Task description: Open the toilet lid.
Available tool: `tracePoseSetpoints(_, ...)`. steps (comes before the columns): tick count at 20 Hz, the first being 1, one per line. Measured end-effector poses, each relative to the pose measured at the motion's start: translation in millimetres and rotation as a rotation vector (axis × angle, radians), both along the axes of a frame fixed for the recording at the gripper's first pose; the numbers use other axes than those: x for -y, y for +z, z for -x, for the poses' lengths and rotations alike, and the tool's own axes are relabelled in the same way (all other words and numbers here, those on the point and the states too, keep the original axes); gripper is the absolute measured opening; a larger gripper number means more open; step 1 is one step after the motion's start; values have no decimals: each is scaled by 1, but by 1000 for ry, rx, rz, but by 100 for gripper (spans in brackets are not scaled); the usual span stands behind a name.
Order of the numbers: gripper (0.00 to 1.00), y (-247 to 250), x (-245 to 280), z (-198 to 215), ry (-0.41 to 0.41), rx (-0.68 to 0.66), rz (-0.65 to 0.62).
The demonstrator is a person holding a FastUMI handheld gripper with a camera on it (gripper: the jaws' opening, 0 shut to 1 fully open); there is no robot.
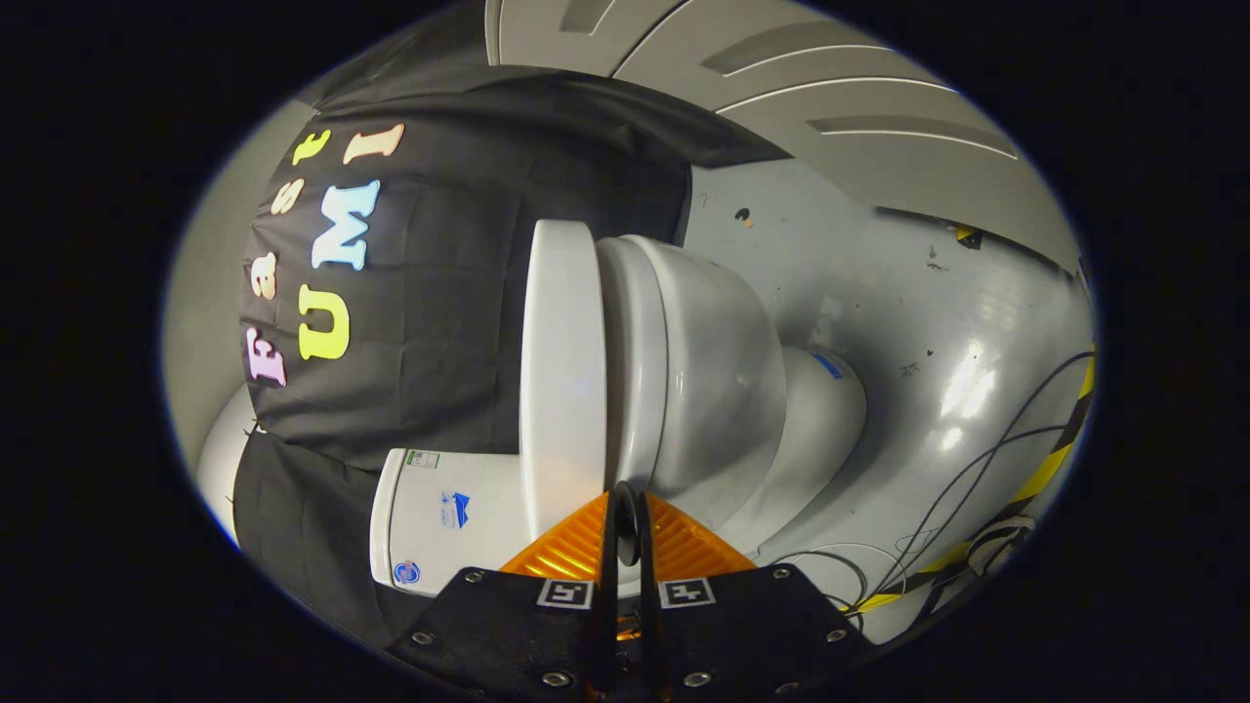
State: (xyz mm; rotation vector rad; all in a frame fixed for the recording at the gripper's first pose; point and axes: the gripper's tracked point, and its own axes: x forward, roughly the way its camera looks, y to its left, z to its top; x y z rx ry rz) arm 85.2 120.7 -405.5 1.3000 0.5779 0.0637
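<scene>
The view is rolled on its side, so the white toilet lies sideways. Its lid point(562, 361) rests flat on the seat point(625, 332), with the bowl point(708, 371) beyond it toward the floor. The cistern point(444, 517) sits beside the lid's hinge end, close to the fingers. My gripper point(625, 503) is shut, its fingertips pressed together with nothing seen between them. The tips sit right at the line where lid and seat meet, near the hinge end. I cannot tell whether they touch the toilet.
The grey glossy floor point(908, 322) spreads past the bowl. Loose black cables point(977, 488) and yellow-black tape point(1045, 469) lie on it near the toilet's foot. The black booth cloth point(439, 312) hangs behind the lid and cistern.
</scene>
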Motion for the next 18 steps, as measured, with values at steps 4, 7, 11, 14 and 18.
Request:
tracePoseSetpoints(4, 0, 3, -1, 2, -20, -8, 90)
tracePoseSetpoints(7, 0, 2, -2, 3, -12, -22, 155)
tracePoseSetpoints(11, 1, 2, -5, 2, -34, -52, 126)
tracePoseSetpoints(14, 0, 4, -6, 3, -56, -74, 150)
tracePoseSetpoints(18, 0, 16, -7, 3, -78, -105, 199)
